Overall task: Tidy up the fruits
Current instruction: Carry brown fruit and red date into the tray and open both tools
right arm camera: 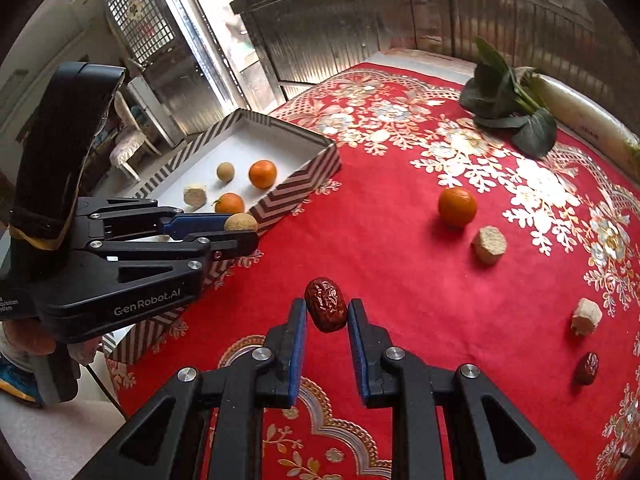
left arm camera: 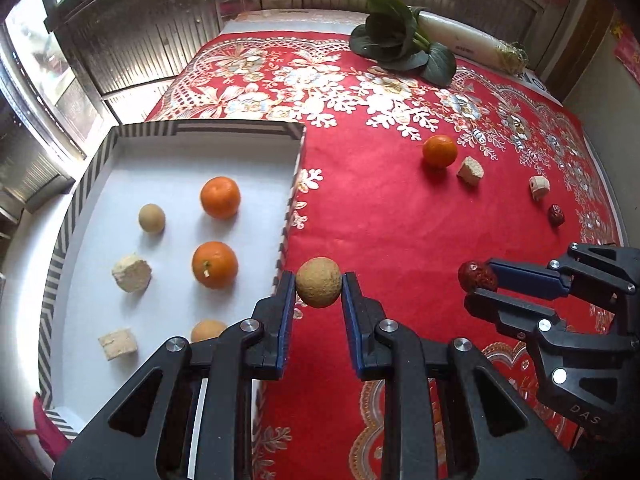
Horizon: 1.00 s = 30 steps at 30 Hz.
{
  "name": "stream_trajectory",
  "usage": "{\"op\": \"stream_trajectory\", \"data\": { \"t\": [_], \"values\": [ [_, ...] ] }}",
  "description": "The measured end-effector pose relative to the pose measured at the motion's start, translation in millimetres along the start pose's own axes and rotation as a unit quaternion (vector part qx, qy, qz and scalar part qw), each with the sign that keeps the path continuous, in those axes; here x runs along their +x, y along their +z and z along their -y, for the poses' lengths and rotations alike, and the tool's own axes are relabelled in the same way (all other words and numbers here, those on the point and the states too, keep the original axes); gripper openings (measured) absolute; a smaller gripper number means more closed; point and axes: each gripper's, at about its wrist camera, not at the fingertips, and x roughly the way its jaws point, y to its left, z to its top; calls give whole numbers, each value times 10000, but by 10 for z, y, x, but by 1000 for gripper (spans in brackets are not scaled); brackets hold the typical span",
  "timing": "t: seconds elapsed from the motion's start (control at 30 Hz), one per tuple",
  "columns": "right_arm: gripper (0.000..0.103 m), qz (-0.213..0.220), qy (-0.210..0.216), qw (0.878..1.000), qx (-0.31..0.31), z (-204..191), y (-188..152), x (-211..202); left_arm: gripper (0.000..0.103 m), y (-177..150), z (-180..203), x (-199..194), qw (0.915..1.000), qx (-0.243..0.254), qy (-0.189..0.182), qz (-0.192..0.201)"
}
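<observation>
Left gripper (left arm camera: pixel 319 285) and right gripper (right arm camera: pixel 327 312): black linkage frames, silver screws behind blue-padded fingers (right arm camera: pixel 298 322). White "GenRobot.AI" lettering on left body; "DAS" on right.

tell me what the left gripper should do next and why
Probably carry it a little to its left, over the box, then open. The left gripper is shut on the longan, which hangs just outside the box's striped wall, above the red cloth. Two oranges and another longan already lie inside, with bare white floor between them to drop onto.
</observation>
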Motion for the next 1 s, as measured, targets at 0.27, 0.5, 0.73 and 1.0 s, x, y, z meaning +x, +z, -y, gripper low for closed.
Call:
{"op": "stream_trajectory", "data": {
  "t": [0.27, 0.5, 0.73, 1.0],
  "values": [
    [20, -120, 251, 9985, -479, -406, 145, 122, 22, -191, -394, -112, 9988, -429, 224, 15],
    [20, -239, 482, 9945, -900, -758, 274, 245, 22, -359, -721, -187, 9960, -780, 425, 10],
    [20, -442, 741, 9879, -1289, -1090, 369, 458, 22, -629, -1122, -196, 9904, -1255, 556, -158],
    [20, -801, 964, 9785, -1636, -1386, 401, 813, 22, -795, -1379, -131, 9842, -1592, 723, -299]
  ]
}}
